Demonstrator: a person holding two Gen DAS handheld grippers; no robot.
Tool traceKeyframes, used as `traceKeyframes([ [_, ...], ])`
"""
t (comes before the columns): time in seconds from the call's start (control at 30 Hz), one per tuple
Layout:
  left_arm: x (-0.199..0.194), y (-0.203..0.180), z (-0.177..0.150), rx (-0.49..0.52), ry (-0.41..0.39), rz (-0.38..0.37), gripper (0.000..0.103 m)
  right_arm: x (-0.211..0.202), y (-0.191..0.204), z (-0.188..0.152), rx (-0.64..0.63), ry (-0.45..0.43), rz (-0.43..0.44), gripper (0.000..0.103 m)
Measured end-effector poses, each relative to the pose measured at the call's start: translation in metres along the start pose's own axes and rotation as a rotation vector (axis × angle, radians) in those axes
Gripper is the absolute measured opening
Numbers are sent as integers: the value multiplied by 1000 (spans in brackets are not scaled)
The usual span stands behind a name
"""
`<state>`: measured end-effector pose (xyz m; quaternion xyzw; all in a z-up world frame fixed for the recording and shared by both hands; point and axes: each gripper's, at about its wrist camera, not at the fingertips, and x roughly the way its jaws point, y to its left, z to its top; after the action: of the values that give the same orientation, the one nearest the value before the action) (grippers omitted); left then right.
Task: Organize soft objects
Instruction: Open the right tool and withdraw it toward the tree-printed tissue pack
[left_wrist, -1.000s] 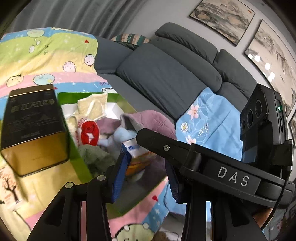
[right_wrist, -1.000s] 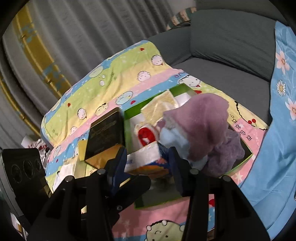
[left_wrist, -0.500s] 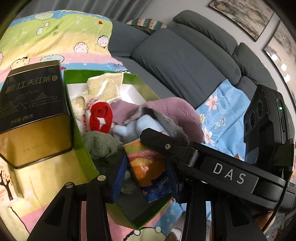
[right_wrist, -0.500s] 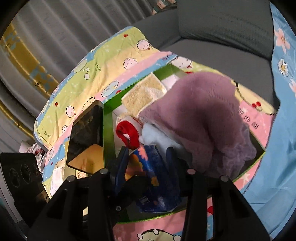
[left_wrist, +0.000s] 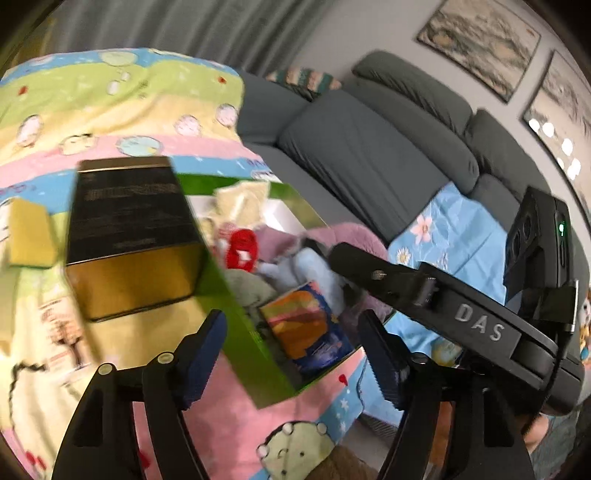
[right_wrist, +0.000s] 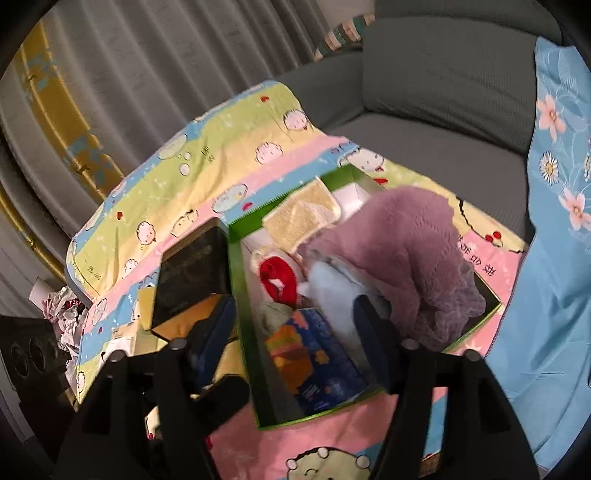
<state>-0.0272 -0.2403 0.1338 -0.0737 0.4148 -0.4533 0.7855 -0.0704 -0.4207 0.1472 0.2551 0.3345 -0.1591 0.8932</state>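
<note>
A green box (left_wrist: 240, 332) (right_wrist: 240, 295) stands on a cartoon-print blanket (left_wrist: 110, 103). In it lie a purple knit cloth (right_wrist: 406, 251), a light blue cloth (right_wrist: 332, 288), a red item (left_wrist: 242, 247), a cream towel (right_wrist: 303, 214) and a green cloth (left_wrist: 247, 288). A colourful orange-and-blue pack (left_wrist: 306, 332) (right_wrist: 314, 354) lies at the box's near end. My left gripper (left_wrist: 291, 332) and right gripper (right_wrist: 291, 317) hover just over that end. Their jaws are opening, and the pads stand clear of the pack on both sides.
A black-and-gold tin (left_wrist: 129, 221) (right_wrist: 192, 273) stands against the box's left wall, with a small yellow box (left_wrist: 29, 232) beyond it. A grey sofa (left_wrist: 369, 155) and a blue floral cloth (right_wrist: 554, 221) lie to the right. Crumpled paper (right_wrist: 62, 306) sits past the blanket's left edge.
Both grippers carried the colourful pack down into the box's near end, then let go of it and spread their jaws. Both views have drawn back slightly.
</note>
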Motion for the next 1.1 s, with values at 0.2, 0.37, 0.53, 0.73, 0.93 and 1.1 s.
traceKeyframes([
  [0.2,-41,37,-13,-57,-45,152,79,-8,30,-11,-67,1,8,83],
  [0.37,-63,66,-27,-108,-48,261,79,-2,61,-24,-135,33,24,86],
  [0.53,-83,101,-46,-182,-42,354,79,13,92,-40,-185,92,61,87],
  [0.73,-103,146,-69,-287,-26,420,79,47,134,-65,-273,181,76,89],
  [0.93,-122,174,-86,-360,-21,476,79,92,163,-85,-310,287,96,89],
  [1.1,-130,183,-94,-386,-18,482,79,131,185,-100,-377,350,66,86],
])
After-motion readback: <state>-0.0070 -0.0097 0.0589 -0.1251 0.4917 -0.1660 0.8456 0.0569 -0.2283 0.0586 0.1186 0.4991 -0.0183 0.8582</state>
